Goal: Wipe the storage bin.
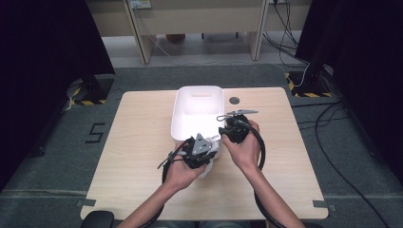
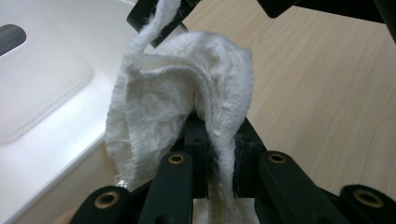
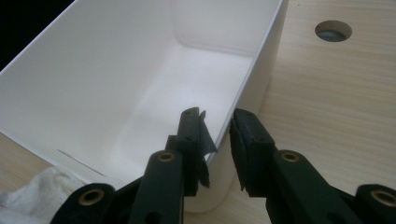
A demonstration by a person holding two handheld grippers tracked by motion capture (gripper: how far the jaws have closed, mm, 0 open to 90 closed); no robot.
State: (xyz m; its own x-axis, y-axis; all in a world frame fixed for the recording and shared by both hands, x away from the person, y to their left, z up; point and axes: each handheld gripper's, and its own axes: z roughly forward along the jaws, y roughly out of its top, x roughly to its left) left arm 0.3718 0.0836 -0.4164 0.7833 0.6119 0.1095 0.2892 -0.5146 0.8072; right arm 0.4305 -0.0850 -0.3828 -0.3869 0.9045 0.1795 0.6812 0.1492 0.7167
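- a white cloth point(image 2: 187, 93), loose-woven with frayed edges, is pinched in the left gripper point(image 2: 219, 154); its jaws are pressed together on a fold of the fabric, and the rest of the cloth bulges up above them in a rumpled arch.
- in the left gripper view a thin twisted tail of that cloth rises to the top of the picture, where it meets a black part of the other gripper; whether it is caught there cannot be told.
- in the high view the left gripper point(image 1: 199, 151) sits just in front of the near wall of a white plastic bin point(image 1: 183, 111), with the cloth point(image 1: 209, 166) hanging below it over the wooden table point(image 1: 138, 156).
- the right gripper point(image 3: 215, 135) straddles the near corner of the bin point(image 3: 93, 93): one jaw is inside the wall, the other outside, with the rim between them. the jaws stand partly apart, and the outer pad is clear of the wall.
- the bin has a cut-out handle slot in one end wall, seen in the high view.
- a round cable hole point(image 1: 234, 100) sits in the table just beside the bin's far right corner.
- writing: the figure "5" point(image 1: 95, 133) is marked in black on the grey floor left of the table. no brand or label can be read on the bin, the cloth or the grippers.
- black-and-yellow hazard tape point(image 1: 309, 92) marks the floor near the table's far corners.
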